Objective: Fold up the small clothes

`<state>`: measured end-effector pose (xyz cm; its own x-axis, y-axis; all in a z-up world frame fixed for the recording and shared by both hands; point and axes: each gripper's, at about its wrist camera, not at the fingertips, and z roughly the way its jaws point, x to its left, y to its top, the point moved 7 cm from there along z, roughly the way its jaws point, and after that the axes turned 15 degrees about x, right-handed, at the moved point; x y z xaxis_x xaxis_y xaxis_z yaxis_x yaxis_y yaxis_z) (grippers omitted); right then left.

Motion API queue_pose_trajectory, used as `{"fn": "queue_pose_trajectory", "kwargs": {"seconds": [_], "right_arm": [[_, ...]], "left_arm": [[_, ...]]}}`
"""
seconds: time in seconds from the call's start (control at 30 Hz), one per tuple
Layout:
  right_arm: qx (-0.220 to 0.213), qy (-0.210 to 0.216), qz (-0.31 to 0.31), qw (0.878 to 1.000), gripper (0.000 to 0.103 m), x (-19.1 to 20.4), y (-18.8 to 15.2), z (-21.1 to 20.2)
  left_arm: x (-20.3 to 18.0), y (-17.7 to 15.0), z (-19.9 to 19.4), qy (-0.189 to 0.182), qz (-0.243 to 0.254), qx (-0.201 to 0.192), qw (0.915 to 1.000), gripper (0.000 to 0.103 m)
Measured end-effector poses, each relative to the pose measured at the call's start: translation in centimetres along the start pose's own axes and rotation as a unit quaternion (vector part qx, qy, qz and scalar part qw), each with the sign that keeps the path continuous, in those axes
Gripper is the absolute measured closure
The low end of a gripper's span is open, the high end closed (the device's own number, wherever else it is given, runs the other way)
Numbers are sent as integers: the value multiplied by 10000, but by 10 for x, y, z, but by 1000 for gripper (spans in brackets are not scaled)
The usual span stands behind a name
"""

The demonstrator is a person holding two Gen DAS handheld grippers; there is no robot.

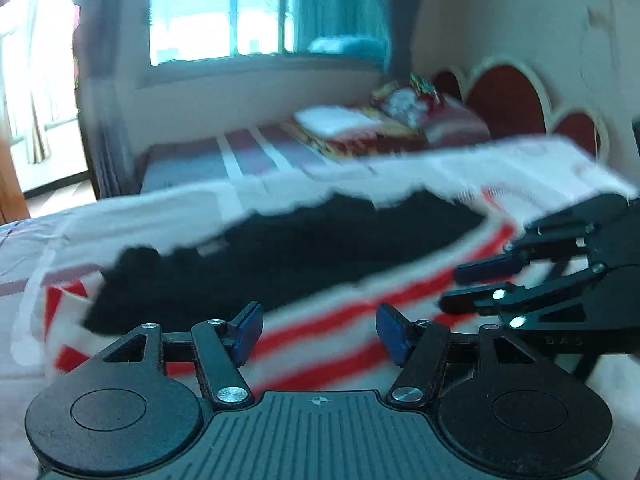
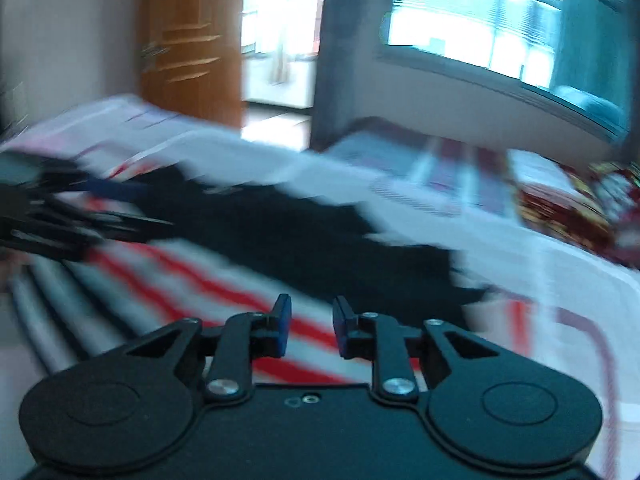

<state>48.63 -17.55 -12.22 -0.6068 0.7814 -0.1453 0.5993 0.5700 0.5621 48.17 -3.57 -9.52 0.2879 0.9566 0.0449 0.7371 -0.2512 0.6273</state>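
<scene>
I'm looking across a bedroom: a bed [image 1: 24, 264] with a pale sheet under my grippers, a second bed [image 1: 248, 156] with striped cover beyond it, a window [image 1: 216, 16] on the far wall and a red headboard [image 1: 508, 96] to the right; both views are smeared by blur. In the left wrist view, going left to right, the garment [image 1: 304, 320] lies on the sheet right in front of me, white with red stripes and a broad black part [image 1: 280, 256] across its middle. My left gripper [image 1: 318, 334] sits low over the striped edge with its jaws spread apart and nothing between the blue pads [image 1: 248, 332]. At the right edge my right gripper [image 1: 452, 288] reaches in over the striped cloth. In the right wrist view a wooden door [image 2: 192, 48] stands at the back left, my left gripper [image 2: 132, 208] comes in from the left over the black part [image 2: 304, 236], and my right gripper [image 2: 310, 328] hovers above the red stripes [image 2: 208, 292], jaws parted with only a narrow gap, gripping nothing
</scene>
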Motion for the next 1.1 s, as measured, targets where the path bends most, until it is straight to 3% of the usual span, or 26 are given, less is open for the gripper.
{"fn": "queue_pose_trajectory", "kwargs": {"seconds": [0.07,0.1,0.17,0.23,0.33,0.47,0.6,0.77,0.83,0.93,1.1], "right_arm": [[147,-299,-359,9988,80,8,-11,8],[124,-471,-460,9978,80,4,-18,5],[248,-612,19,9978,80,-26,-31,-7],[271,-758,692,9943,84,-63,-47,-27],[-130,-221,1856,9823,78,-103,-74,-63],[1,295,2576,9658,78,-122,-108,-68],[127,762,2652,9611,80,-106,-119,-65],[221,676,2430,9674,81,-93,-122,-70],[215,666,2301,9706,96,-90,-124,-78],[163,531,2095,9762,97,-84,-124,-87],[465,450,2270,9718,96,-89,-146,-75]], "left_arm": [[10,-14,0,230,97,48,9997,27],[22,-21,-3,320,-60,50,9995,15],[52,-33,-16,324,-460,140,9983,15],[72,-42,-34,574,-654,69,9962,15],[90,-59,-58,347,-1089,-121,9934,15],[87,-81,-60,370,-1135,-60,9928,15],[81,-88,-63,551,-954,-32,9939,15],[86,-84,-61,571,-919,79,9941,15],[88,-85,-62,586,-947,113,9937,15],[94,-89,-58,613,-1024,242,9926,15],[95,-90,-65,640,-1185,173,9907,15]]}}
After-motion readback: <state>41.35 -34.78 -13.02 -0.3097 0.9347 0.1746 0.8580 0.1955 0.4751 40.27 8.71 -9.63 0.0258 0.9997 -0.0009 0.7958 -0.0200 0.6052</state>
